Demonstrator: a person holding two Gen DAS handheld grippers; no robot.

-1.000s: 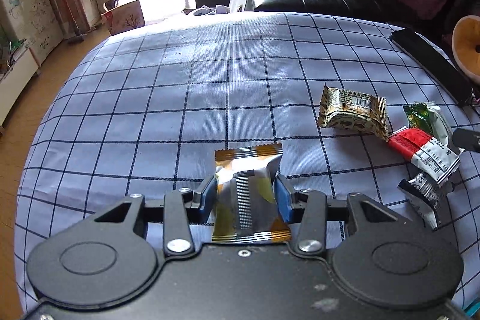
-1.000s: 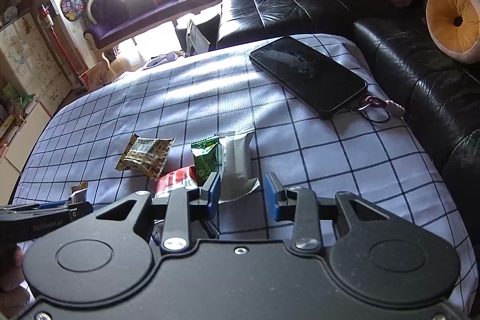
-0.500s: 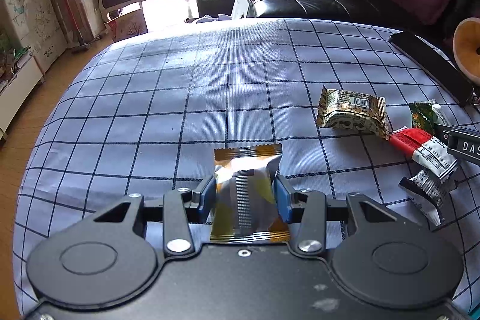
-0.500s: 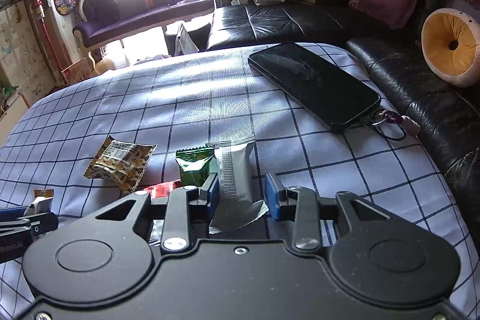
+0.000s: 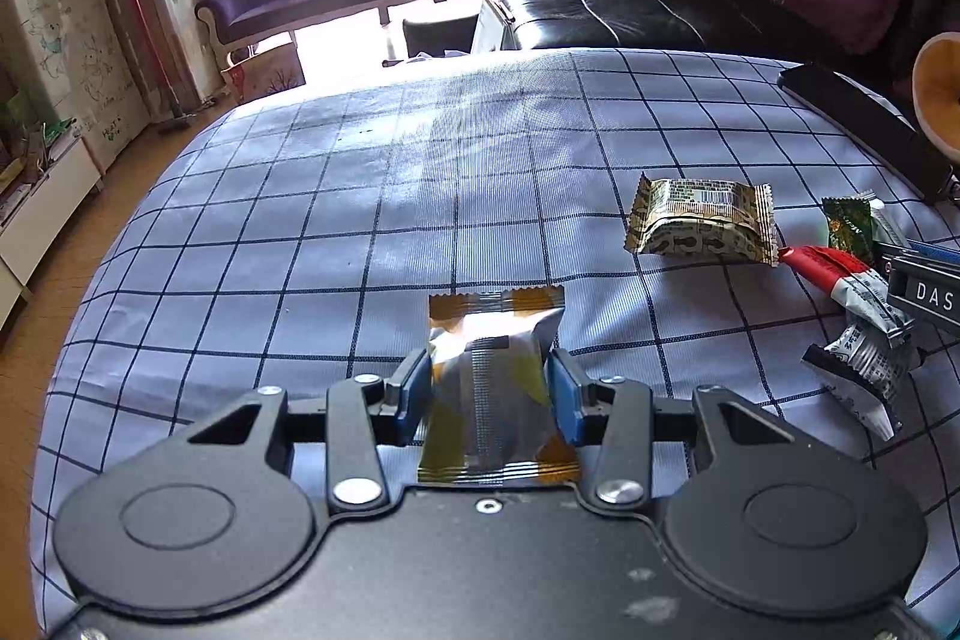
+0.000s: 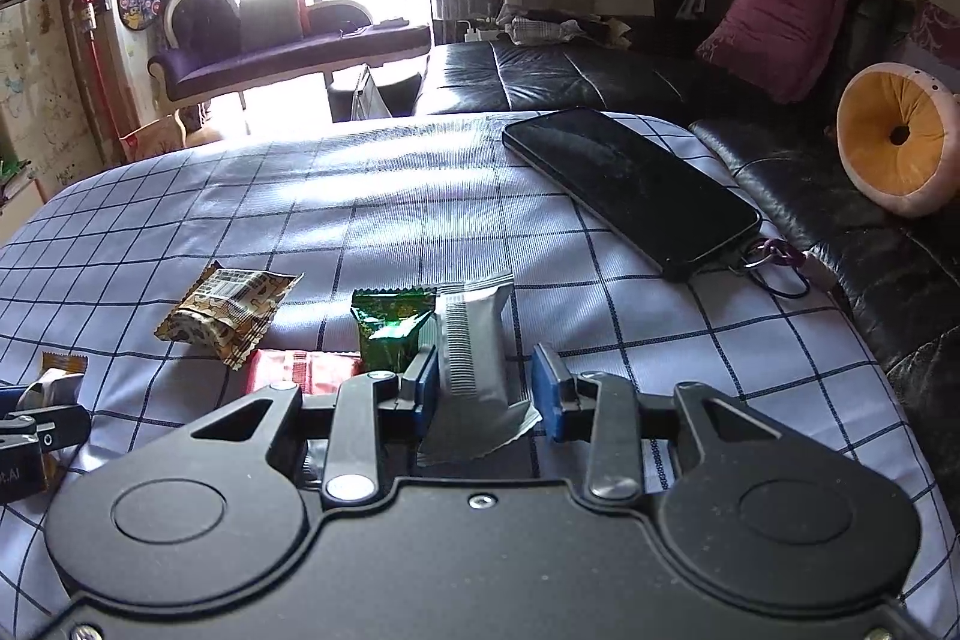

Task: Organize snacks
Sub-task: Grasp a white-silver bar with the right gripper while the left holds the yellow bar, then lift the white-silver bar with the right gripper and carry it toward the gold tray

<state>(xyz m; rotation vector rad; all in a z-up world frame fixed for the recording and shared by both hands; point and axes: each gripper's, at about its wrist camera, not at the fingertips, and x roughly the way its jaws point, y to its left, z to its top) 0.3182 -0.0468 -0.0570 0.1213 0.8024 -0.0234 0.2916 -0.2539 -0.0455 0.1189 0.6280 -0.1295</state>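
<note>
My left gripper (image 5: pixel 489 376) is shut on an orange and silver snack packet (image 5: pixel 498 328), both blue pads pressing its sides just above the checked cloth (image 5: pixel 360 196). My right gripper (image 6: pixel 485 376) straddles a grey foil packet (image 6: pixel 474 334) and its jaws are opening: the left pad is against the packet, the right pad stands apart. A green packet (image 6: pixel 390 328) lies against the grey one, with a red packet (image 6: pixel 300 370) below it. A brown patterned packet (image 6: pixel 228 307) lies further left.
A black phone (image 6: pixel 630 184) with a keyring lies at the cloth's far right. A black and white packet (image 5: pixel 864 370) sits near the red one. A black leather sofa (image 6: pixel 840 232) borders the right side. Bare cloth stretches left and beyond.
The right gripper has come down and forward around the grey packet, and its jaws have widened a little. The left gripper keeps its grip and stays put.
</note>
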